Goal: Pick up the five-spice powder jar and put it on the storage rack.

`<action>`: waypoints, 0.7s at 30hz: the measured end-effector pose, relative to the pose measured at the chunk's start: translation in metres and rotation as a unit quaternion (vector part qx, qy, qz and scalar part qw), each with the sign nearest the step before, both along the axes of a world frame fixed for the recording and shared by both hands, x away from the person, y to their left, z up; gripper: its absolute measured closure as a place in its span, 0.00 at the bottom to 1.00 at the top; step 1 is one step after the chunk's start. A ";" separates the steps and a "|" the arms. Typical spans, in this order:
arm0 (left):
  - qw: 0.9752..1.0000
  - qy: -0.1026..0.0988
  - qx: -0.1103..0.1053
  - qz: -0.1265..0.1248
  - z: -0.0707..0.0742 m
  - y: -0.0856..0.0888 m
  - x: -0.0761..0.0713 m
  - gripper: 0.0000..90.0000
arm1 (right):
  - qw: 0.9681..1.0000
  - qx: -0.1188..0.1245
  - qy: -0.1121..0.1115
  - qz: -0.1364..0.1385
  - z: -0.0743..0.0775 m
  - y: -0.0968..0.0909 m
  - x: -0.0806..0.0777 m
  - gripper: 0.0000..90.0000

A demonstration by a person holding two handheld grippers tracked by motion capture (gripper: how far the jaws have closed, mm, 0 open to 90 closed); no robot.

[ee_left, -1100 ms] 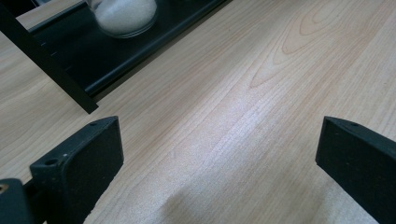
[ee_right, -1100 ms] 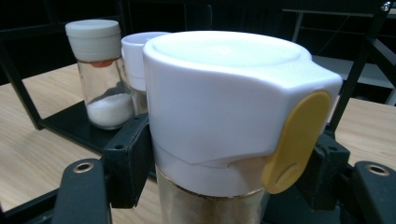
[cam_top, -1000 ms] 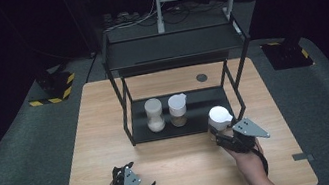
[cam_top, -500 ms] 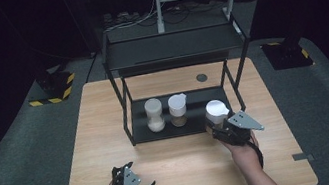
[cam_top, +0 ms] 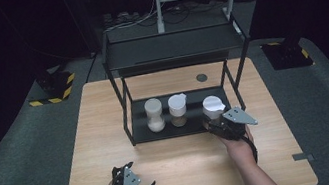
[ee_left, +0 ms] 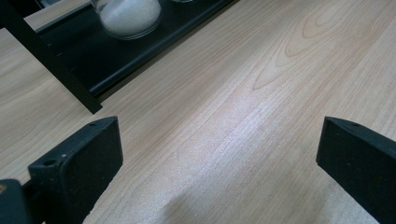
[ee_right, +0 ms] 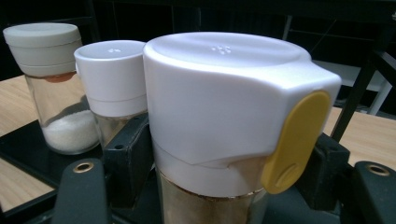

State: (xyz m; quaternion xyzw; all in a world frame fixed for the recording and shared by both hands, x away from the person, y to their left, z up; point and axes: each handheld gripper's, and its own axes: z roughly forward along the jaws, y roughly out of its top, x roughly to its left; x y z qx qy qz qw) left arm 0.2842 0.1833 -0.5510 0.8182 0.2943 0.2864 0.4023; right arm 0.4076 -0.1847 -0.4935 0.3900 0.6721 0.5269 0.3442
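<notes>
My right gripper (cam_top: 215, 120) is shut on a jar with a white lid (cam_top: 213, 106) at the right end of the black rack's lower shelf (cam_top: 193, 124). In the right gripper view this jar (ee_right: 224, 107) has a yellow tab on its lid and brownish contents, and the black fingers (ee_right: 125, 154) press on both sides of it. I cannot tell whether it rests on the shelf. Two other jars stand on the shelf: one with white powder (cam_top: 154, 115) and a white-lidded one (cam_top: 178, 110). My left gripper (cam_top: 141, 177) stands open low over the bare table (ee_left: 219, 154).
The black rack has an upper shelf (cam_top: 172, 45) above the jars and legs (cam_top: 232, 83) on either side. In the left gripper view a rack leg (ee_left: 46, 60) and the powder jar (ee_left: 128, 16) lie ahead to the left. Wooden table (cam_top: 180, 166) lies between the grippers.
My right gripper has carried the white-lidded jar forward and slightly left, from in front of the rack to the right end of its lower shelf. The left gripper has stayed still.
</notes>
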 end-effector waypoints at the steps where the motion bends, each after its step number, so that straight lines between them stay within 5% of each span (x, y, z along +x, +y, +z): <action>1: 1.000 0.000 0.000 -0.001 0.000 0.000 0.000 0.01 | 1.000 0.000 0.000 0.000 0.000 0.001 0.001 0.34; 21: 1.000 0.002 -0.005 -0.006 0.000 0.001 0.000 0.01 | 1.000 -0.005 0.003 -0.017 -0.006 0.011 0.026 0.34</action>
